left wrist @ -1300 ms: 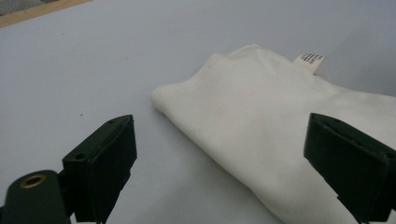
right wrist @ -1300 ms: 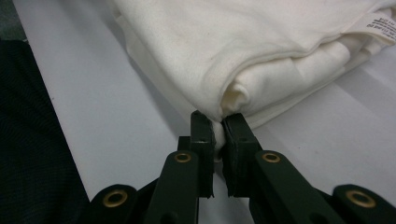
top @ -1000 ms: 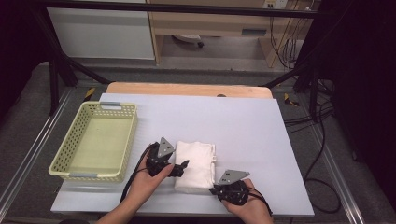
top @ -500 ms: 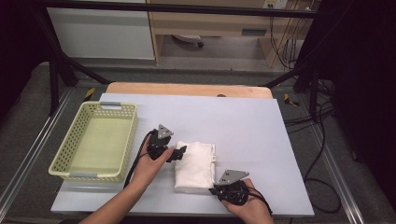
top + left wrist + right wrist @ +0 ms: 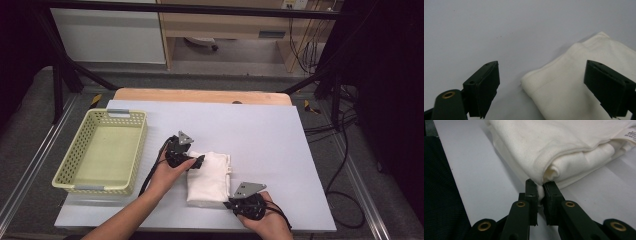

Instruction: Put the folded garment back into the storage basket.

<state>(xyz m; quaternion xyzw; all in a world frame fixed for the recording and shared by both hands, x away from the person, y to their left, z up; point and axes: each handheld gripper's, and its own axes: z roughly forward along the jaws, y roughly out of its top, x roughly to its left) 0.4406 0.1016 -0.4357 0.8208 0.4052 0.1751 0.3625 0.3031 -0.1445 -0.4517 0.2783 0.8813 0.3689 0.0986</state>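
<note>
A folded white cloth [image 5: 209,176] lies on the white table near its front edge. My left gripper [image 5: 198,161] hovers at the cloth's far left corner. In the left gripper view its jaws stand wide open, one over bare table and one over the cloth [image 5: 584,82], around that corner. My right gripper [image 5: 231,204] is at the cloth's near right corner. In the right gripper view its jaws are shut on a pinch of the cloth's [image 5: 564,147] folded edge, and the right gripper [image 5: 540,192] holds it low on the table.
A pale yellow plastic basket [image 5: 82,177] stands at the table's left side, with nothing in it. A wooden board [image 5: 200,95] runs along the table's far edge. Black frame legs and cables stand beyond the table.
My left gripper has moved away from me along the cloth's left side to its far left corner. The right gripper has stayed put on the near corner.
</note>
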